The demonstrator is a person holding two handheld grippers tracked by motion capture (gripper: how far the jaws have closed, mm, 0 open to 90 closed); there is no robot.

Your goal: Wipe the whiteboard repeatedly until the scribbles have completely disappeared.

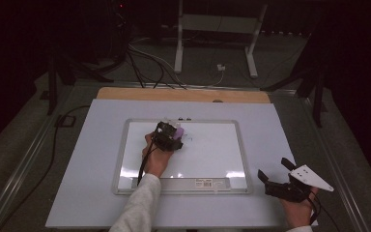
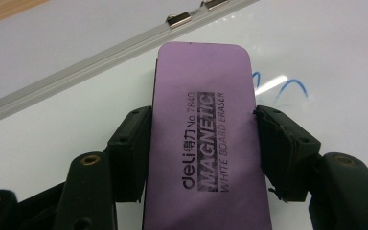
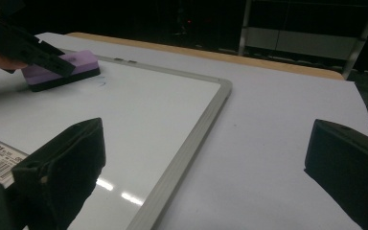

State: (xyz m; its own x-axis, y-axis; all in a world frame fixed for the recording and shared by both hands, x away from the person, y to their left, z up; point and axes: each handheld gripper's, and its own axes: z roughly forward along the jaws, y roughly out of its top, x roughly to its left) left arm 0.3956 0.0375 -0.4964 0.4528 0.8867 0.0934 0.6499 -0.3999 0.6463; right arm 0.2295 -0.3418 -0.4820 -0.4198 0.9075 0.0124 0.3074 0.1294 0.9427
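High view: left gripper (image 1: pixel 173 137) clamps the purple rectangular magnetic eraser (image 1: pixel 178 131) on the framed whiteboard (image 1: pixel 212 157). Left gripper view: wiping underway; blue pen marks (image 2: pixel 287 88) probably next. Right gripper view: right gripper (image 3: pixel 206 167) open, empty

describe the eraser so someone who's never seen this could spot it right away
A framed whiteboard lies mid-table on a white sheet. Near its far edge the left tongs clamp a purple eraser lying flat beside a blue pen mark. It is the scene's one purple thing, printed "MAGNETIC WHITE BOARD ERASER".

Dim room; grey floor (image 1: pixel 207 67), possibly a white stand (image 1: pixel 217 24) behind.
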